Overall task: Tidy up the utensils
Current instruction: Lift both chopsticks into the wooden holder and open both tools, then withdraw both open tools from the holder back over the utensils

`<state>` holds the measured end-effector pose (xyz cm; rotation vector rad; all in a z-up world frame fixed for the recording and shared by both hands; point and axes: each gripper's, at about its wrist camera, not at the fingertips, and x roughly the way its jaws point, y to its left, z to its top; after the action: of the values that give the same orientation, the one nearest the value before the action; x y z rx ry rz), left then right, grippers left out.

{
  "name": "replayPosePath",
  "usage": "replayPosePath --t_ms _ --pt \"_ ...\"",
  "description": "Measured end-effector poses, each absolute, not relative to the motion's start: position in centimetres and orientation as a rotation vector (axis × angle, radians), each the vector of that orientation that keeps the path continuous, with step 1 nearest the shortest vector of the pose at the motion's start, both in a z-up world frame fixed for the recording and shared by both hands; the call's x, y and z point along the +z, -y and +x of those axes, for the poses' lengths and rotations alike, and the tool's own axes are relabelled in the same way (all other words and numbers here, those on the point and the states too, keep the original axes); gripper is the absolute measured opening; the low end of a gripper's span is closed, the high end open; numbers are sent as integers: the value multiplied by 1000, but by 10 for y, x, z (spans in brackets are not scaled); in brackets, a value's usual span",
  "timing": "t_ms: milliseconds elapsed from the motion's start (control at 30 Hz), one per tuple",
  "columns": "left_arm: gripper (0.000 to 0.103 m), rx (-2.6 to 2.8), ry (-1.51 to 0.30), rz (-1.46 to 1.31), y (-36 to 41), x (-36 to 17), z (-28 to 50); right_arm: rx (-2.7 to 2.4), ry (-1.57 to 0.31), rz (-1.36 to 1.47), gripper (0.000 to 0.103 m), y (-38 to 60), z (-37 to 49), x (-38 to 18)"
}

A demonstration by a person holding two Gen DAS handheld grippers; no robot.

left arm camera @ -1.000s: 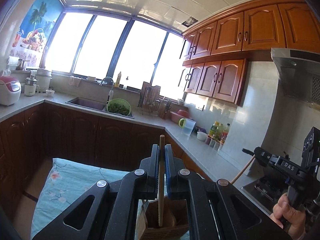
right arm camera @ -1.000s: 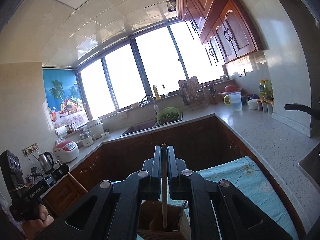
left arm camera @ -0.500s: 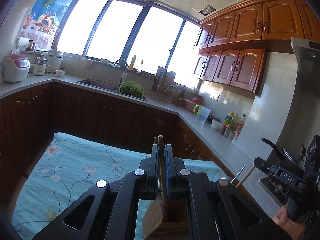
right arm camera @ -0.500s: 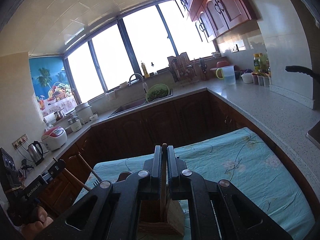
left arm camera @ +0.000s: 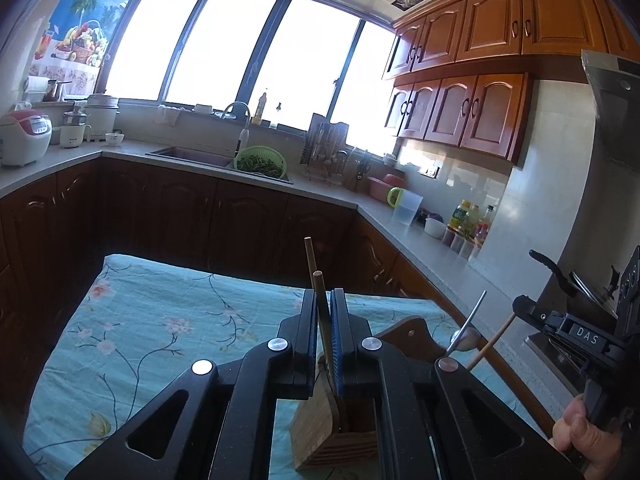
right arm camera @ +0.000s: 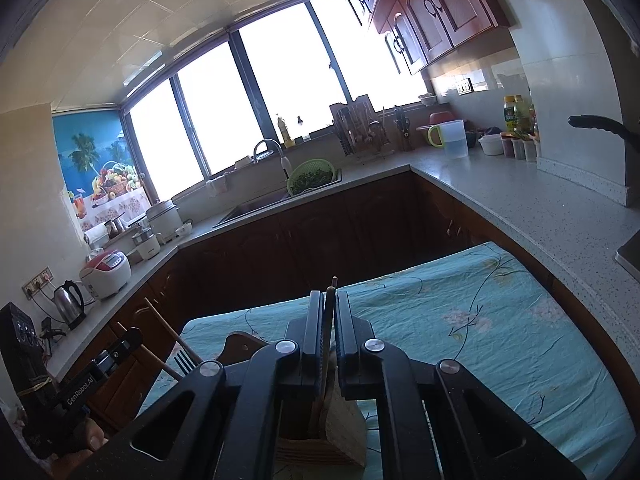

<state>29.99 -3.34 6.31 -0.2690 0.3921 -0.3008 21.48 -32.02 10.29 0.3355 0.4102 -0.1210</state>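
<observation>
A wooden utensil holder [left arm camera: 320, 432] stands on the floral blue tablecloth [left arm camera: 160, 332], right below both grippers; it also shows in the right wrist view [right arm camera: 340, 436]. My left gripper [left arm camera: 323, 300] is shut on a wooden-handled utensil [left arm camera: 319, 288] whose lower end is in the holder. A second wooden stick [left arm camera: 309, 256] stands just behind it. My right gripper [right arm camera: 329, 300] is shut on another wooden-handled utensil [right arm camera: 330, 300] that also reaches into the holder. In the left wrist view the right gripper [left arm camera: 576, 336] appears at right. A metal utensil handle [left arm camera: 468, 324] sticks up nearby.
A wooden board [left arm camera: 412, 336] lies behind the holder. A fork [right arm camera: 186, 360] shows by the left gripper's body [right arm camera: 80, 396]. Kitchen counters [right arm camera: 520, 200] wrap around, with a sink, green colander [left arm camera: 260, 162], jug [right arm camera: 454, 138] and rice cooker [right arm camera: 106, 274].
Both grippers have tilted down toward the table, lowering their utensils into the holder. The tablecloth now fills more of both views.
</observation>
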Motion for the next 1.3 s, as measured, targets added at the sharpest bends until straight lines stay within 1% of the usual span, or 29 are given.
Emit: replayPosePath --t_ms 100,133,200,233,267,300,333,367,400,433,467,500,567,667,1300 --pt "5 -302 -399 -268 31 63 299 -119 -415 343 6 321 217 102" --pt "6 -308 -406 -267 29 61 296 -114 -420 347 7 322 218 102" --pt "13 -312 -417 -271 26 62 294 -100 -430 363 12 323 218 101" --pt "21 -308 -416 -275 25 63 292 -95 -432 371 15 324 218 100" --pt "25 -302 -408 -281 22 64 288 -84 -429 379 36 325 217 100" --pt "28 -299 -405 -287 20 65 285 -75 -419 389 63 326 214 101" --pt "32 -300 -403 -293 18 67 283 -70 -399 400 73 327 209 103" --pt "37 -297 -402 -297 16 67 280 -72 -378 406 79 327 203 105" --pt "41 -292 -401 -300 14 69 276 -74 -365 408 79 327 199 108" --pt "48 -288 -396 -303 12 70 272 -73 -357 412 80 328 194 110" --pt "56 -283 -393 -303 11 69 266 -69 -352 421 85 329 190 111" --pt "59 -277 -390 -303 10 68 261 -66 -346 431 91 329 186 112" --pt "71 -269 -388 -304 5 68 249 -67 -337 440 93 329 176 111" --pt "77 -258 -399 -306 1 62 231 -68 -344 443 95 325 162 108" --pt "79 -203 -607 -331 -35 28 144 -83 -563 451 96 294 90 34"
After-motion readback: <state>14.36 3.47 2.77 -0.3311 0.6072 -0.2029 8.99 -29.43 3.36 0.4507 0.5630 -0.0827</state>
